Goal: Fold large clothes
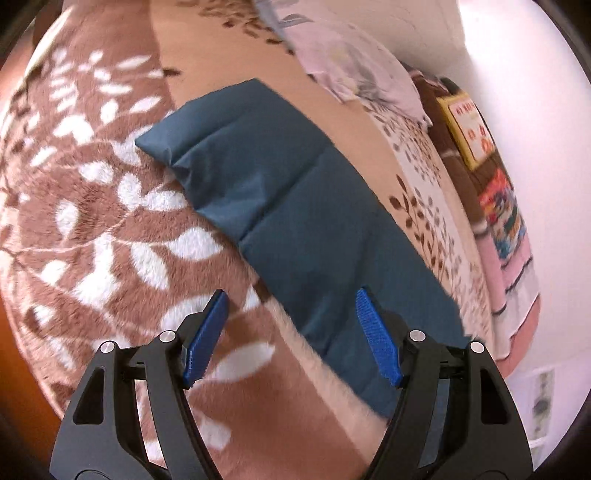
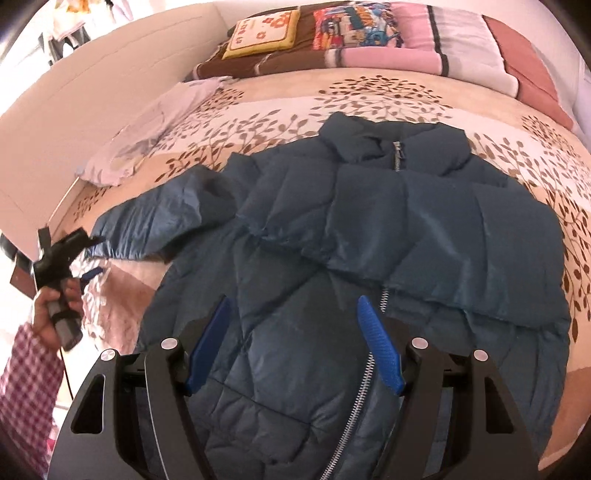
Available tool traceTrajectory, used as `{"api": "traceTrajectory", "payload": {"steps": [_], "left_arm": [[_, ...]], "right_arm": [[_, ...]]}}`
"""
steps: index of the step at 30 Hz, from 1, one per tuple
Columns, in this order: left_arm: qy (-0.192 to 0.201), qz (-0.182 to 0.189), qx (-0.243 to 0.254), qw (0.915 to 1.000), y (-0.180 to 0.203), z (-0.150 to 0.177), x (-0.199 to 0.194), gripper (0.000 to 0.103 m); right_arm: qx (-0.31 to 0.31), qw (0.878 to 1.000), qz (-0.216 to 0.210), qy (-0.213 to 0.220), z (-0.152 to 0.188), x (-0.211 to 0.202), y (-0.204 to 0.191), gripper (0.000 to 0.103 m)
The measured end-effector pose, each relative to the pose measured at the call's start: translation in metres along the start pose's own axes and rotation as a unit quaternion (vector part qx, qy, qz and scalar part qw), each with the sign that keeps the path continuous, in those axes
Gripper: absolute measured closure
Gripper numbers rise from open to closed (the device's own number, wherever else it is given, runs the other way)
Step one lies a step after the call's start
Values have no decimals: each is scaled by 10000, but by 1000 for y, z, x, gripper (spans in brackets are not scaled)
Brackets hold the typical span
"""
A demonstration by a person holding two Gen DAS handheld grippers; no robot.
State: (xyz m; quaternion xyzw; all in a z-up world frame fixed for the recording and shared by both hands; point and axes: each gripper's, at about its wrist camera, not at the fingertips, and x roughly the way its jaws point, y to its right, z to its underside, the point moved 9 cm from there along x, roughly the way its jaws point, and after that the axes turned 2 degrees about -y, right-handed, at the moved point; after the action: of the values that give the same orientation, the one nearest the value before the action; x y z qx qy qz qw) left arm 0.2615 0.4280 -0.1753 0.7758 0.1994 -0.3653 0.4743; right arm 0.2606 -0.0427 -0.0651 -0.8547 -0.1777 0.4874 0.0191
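Observation:
A dark teal puffer jacket lies front up on the bed, zipper closed at the collar, its right sleeve folded across the chest. Its other sleeve stretches out to the left. In the left wrist view that sleeve runs diagonally over the blanket. My left gripper is open and empty just above the sleeve's near end; it also shows in the right wrist view. My right gripper is open and empty over the jacket's lower front.
The bed has a leaf-patterned cover and a brown fleece blanket with white leaves. A lilac cloth lies at the far left. Pillows and cushions line the head of the bed. A white wall borders the left side.

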Motion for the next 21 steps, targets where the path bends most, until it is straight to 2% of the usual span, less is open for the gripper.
{"api": "traceTrajectory", "payload": {"steps": [2, 3, 5, 6, 7, 8, 12, 16, 18, 21], "left_arm": [[91, 105, -52, 9999, 2, -5, 1, 34], [154, 102, 2, 9998, 4, -8, 2, 39], [149, -11, 155, 9998, 6, -12, 7, 75], [138, -94, 181, 9997, 5, -14, 10, 81], [150, -173, 204, 9995, 4, -17, 12, 92], [158, -201, 246, 9994, 3, -19, 12, 95], [463, -297, 666, 9963, 16, -23, -6, 100], [1074, -258, 1354, 9846, 53, -27, -46, 100], [1375, -166, 1707, 9755, 79, -27, -69, 100], [1797, 263, 2375, 9543, 138, -15, -114, 100]], "right_arm": [[45, 10000, -41, -59, 4, 4, 1, 34], [97, 9999, -69, -113, 8, 7, 2, 34], [173, 9997, -66, -185, 13, 11, 5, 34], [188, 9996, -52, -208, 16, 12, 7, 34], [198, 9995, -10, -236, 18, 14, 9, 34], [223, 9994, 34, -261, 21, 15, 12, 34], [388, 9987, 84, -326, 28, 14, 24, 34], [501, 9983, 197, -237, 31, 6, 38, 34], [572, 9978, 275, -163, 32, 0, 47, 34], [662, 9972, 357, -24, 32, -11, 59, 34]]}}
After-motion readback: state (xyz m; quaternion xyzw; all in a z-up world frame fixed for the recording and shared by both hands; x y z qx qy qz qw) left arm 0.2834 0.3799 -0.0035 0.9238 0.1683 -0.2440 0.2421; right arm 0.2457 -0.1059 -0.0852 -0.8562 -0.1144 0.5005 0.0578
